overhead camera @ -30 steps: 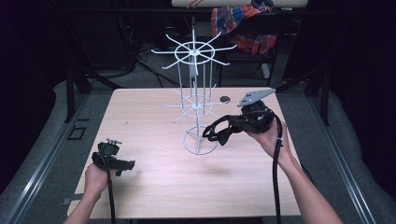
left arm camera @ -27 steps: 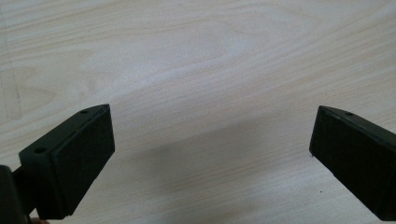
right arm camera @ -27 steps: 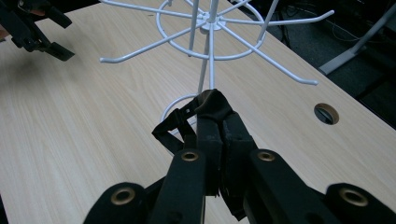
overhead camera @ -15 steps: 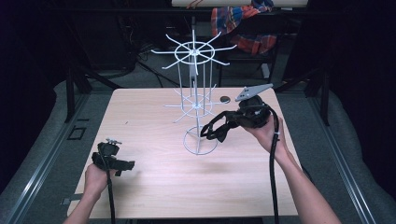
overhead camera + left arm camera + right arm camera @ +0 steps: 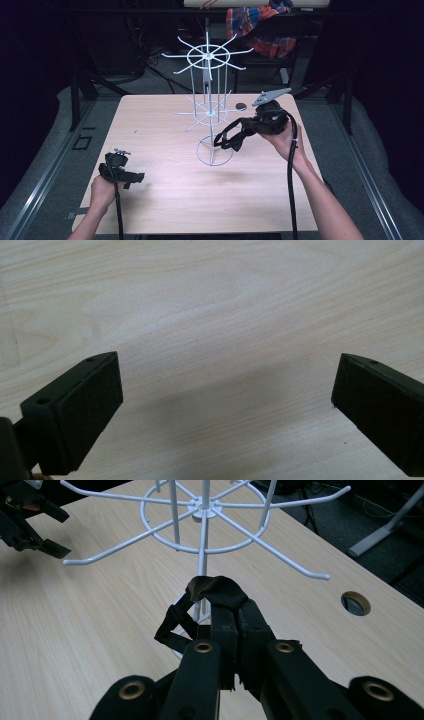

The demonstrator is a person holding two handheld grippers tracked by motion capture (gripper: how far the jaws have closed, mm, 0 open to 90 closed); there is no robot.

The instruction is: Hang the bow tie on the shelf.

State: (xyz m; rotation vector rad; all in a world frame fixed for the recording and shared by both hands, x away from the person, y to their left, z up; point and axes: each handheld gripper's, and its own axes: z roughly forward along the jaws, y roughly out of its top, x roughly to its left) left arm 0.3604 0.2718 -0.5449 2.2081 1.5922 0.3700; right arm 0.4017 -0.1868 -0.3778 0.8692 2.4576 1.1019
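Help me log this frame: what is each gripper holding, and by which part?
The right gripper is shut on a black strap, pinching a folded bend while its loop hangs left. The left gripper is open over the table, holding nothing.

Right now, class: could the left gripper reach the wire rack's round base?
Probably yes. The left gripper is open over bare table, with nothing between it and the rack's base.

1. The white wire spinner rack (image 5: 210, 107) stands mid-table, its radiating arms blocking passage at two heights.
2. The light wooden tabletop (image 5: 165, 200) lies open left of and nearer than the rack.
3. A round cable hole (image 5: 241, 106) sits just behind the rack.
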